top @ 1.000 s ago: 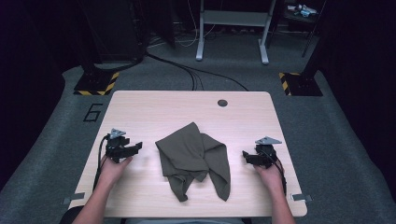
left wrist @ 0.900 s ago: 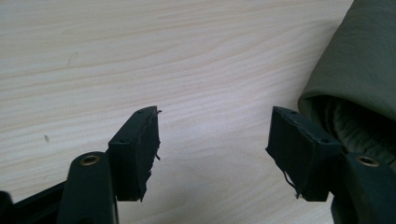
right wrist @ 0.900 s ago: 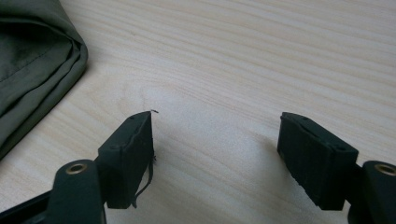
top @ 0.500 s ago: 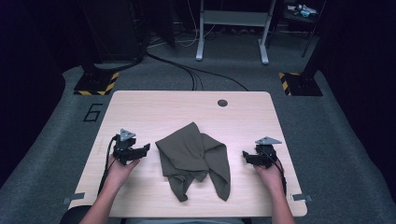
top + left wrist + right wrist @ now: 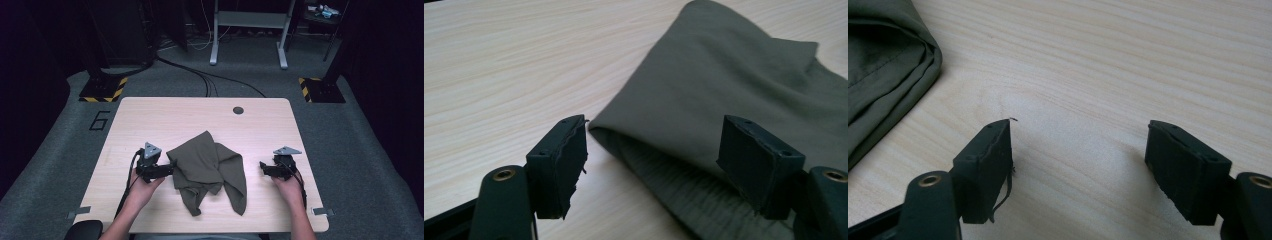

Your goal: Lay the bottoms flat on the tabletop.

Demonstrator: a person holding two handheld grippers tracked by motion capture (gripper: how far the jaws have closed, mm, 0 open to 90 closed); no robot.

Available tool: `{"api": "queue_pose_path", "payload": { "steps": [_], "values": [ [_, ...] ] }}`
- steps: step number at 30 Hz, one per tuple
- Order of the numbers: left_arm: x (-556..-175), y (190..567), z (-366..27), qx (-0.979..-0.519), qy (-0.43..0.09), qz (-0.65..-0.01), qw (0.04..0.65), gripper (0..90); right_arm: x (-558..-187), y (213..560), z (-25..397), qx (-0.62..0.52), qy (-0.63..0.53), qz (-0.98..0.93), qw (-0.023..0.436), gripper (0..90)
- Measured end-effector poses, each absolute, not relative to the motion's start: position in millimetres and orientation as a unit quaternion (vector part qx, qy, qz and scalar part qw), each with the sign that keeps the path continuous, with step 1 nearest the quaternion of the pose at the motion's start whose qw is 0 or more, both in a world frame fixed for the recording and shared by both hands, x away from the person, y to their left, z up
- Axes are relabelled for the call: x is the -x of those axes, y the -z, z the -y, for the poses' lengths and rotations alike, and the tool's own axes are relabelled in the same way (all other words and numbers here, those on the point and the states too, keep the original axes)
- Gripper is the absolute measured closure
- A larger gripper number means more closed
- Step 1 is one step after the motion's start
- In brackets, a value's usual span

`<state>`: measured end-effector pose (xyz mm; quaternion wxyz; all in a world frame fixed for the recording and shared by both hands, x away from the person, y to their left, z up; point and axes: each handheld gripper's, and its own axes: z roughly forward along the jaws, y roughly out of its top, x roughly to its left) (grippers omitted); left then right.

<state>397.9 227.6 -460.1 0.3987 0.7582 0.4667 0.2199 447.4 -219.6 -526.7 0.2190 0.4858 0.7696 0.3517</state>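
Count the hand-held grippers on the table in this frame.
2: the left hand-held gripper at the olive cloth's left edge, jaws open around it, and the right hand-held gripper over bare table right of the cloth.

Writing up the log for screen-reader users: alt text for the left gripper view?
The left hand-held gripper, jaws open, straddles the folded edge of an olive-green cloth lying on a light wooden table.

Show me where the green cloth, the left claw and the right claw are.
green cloth (image 5: 207, 162), high view, middle of the fabric.
left claw (image 5: 170, 170), high view, between its tips.
right claw (image 5: 262, 167), high view, between its tips.
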Motion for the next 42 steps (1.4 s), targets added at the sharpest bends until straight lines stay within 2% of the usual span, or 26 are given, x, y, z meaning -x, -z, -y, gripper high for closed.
{"api": "queue_pose_path", "payload": {
  "steps": [15, 33, 42],
  "values": [
    [-376.8, 460.5, -186.1, -0.775, -0.213, -0.424, 0.416, 23.7, -447.5, 526.8, 219.3, -0.487, -0.352, -0.769, 0.219, 26.0],
    [-355.4, 480.8, -146.6, -0.797, -0.186, -0.392, 0.421, 18.0, -447.5, 526.7, 219.3, -0.487, -0.352, -0.769, 0.219, 26.0],
    [-363.9, 499.1, -137.5, -0.805, -0.187, -0.389, 0.407, 18.4, -447.5, 526.7, 219.3, -0.487, -0.352, -0.769, 0.219, 26.0]
  ]
}}
